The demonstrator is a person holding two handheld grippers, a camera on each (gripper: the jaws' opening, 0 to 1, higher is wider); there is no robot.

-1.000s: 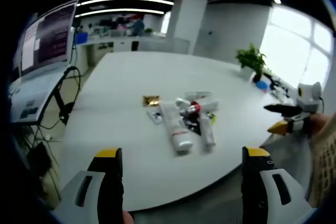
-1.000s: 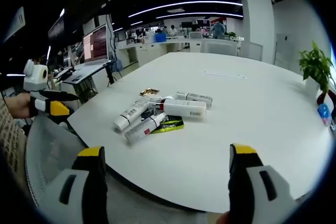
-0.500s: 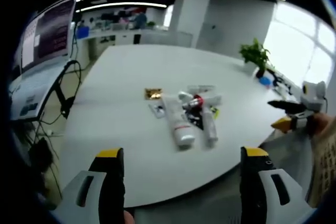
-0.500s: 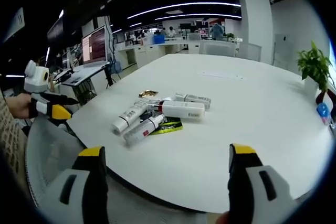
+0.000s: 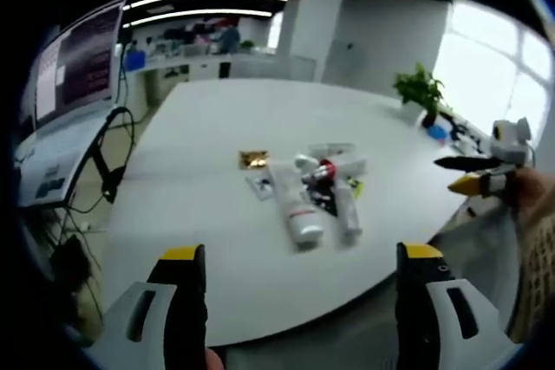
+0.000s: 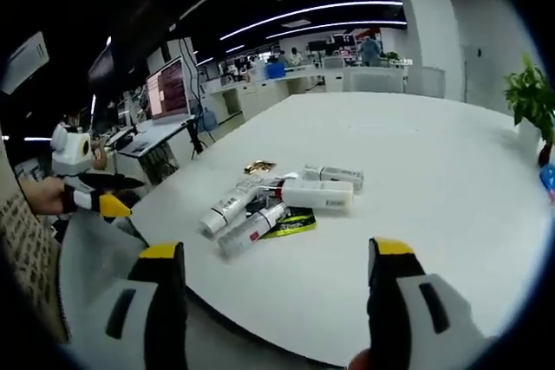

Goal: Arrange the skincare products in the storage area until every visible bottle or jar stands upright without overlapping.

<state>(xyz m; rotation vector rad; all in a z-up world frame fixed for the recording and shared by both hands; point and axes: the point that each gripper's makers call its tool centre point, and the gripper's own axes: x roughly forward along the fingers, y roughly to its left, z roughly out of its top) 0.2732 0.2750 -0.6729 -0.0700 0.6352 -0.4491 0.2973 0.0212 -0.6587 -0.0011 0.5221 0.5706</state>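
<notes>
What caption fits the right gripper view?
Open right gripper faces toppled skincare bottles piled on a white table.

An open-plan office: a large white worktop [image 5: 217, 214], a monitor [image 5: 78, 58] on a side desk at far left, ceiling strip lights [image 6: 303, 16] (long, curved), a potted plant [image 5: 418, 93].

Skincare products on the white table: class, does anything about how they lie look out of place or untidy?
Yes. The tubes and bottles lie flat in one crossed heap near the table edge, none upright. A green sachet lies partly under them, and a gold packet sits beside the heap. Both tools are open, apart from the pile.
</notes>
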